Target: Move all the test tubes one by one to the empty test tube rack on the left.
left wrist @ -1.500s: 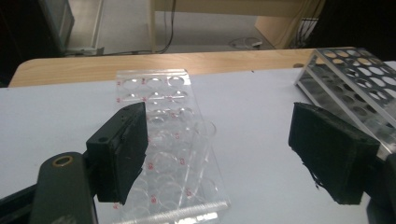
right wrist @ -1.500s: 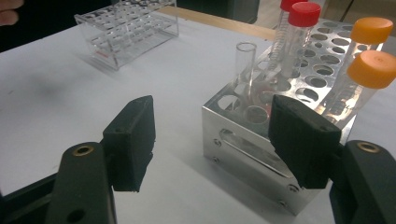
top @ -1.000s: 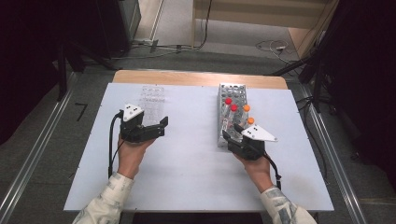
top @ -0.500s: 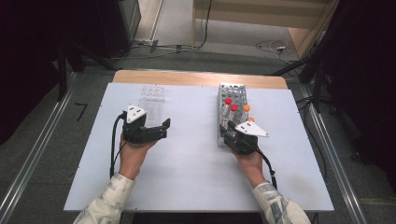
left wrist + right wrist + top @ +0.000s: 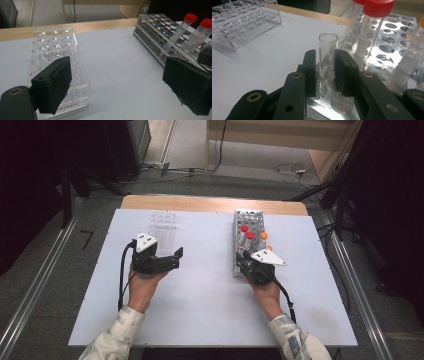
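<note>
A clear, uncapped glass tube (image 5: 327, 46) stands in a hole at the near corner of the metal tube rack (image 5: 248, 217). My right gripper (image 5: 325, 66) is shut on it, one pad on each side, low on the tube. In the high view the right gripper (image 5: 244, 256) sits at the rack's near left corner. Two red-capped tubes (image 5: 244, 228) and two orange-capped tubes (image 5: 264, 236) stand in the same rack. My left gripper (image 5: 176, 258) is open above the table, right of the clear acrylic rack (image 5: 162, 225), with nothing between its pads (image 5: 56, 85).
The clear acrylic rack (image 5: 55, 50) has several empty holes and lies left of centre. The metal rack (image 5: 155, 27) has many free holes at its far end. The white table top (image 5: 210, 285) ends in a wooden strip at the back.
My right gripper has moved left and forward to the rack's near left corner and now has its jaws around the clear tube. The left gripper has barely shifted.
</note>
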Demonstrator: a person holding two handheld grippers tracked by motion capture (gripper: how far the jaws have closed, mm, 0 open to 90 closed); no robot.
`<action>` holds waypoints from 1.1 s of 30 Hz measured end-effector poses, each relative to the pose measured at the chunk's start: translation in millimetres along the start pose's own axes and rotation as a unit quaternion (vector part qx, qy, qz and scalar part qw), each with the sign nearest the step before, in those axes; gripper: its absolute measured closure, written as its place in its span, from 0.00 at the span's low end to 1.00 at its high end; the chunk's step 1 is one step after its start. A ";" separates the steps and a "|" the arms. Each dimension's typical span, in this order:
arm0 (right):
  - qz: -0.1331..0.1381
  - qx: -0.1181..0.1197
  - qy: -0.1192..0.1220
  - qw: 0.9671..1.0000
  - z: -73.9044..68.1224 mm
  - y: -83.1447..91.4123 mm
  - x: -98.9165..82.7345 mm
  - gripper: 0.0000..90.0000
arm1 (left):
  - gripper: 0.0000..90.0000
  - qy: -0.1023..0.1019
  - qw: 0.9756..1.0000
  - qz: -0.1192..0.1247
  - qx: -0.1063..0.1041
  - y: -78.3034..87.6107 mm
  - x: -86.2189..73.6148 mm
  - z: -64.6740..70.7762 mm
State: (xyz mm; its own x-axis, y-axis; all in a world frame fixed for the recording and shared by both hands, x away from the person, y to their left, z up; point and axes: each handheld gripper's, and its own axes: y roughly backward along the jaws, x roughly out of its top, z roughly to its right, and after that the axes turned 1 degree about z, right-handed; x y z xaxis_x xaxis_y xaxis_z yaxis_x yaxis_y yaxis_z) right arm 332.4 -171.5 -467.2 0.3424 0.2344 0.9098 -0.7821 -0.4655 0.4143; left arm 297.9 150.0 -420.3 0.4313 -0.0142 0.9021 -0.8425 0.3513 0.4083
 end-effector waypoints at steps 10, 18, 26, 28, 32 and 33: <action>0.004 -0.002 -0.003 1.000 1.5 2.1 2.0 0.81 | 0.10 0.002 1.000 0.000 -0.002 0.3 0.1 1.2; 0.036 0.004 -0.007 0.999 2.3 19.7 22.5 0.81 | 0.10 0.000 1.000 0.000 -0.003 0.4 0.3 2.0; 0.060 0.022 -0.007 0.998 -0.4 41.0 41.8 0.81 | 0.10 -0.003 1.000 -0.001 -0.007 0.8 0.7 5.1; 0.062 0.032 -0.004 0.998 -4.4 44.2 44.7 0.81 | 0.10 -0.002 1.000 0.000 -0.009 1.2 1.0 6.2; 0.057 0.053 0.008 0.997 -16.7 45.0 44.6 0.81 | 0.10 -0.004 1.000 0.002 -0.014 2.9 2.1 9.5; 0.054 0.056 0.010 0.997 -19.2 44.8 44.1 0.81 | 0.10 -0.005 1.000 0.002 -0.017 3.6 2.5 10.3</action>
State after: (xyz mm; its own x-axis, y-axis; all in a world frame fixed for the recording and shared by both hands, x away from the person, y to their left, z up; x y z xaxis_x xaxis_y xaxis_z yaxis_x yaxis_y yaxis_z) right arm 302.5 -165.7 -408.9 0.2472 0.1940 0.9493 -0.7506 -0.5813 0.3142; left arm 292.7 141.6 -415.2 0.4242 -0.0225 0.9053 -0.8329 0.3828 0.3998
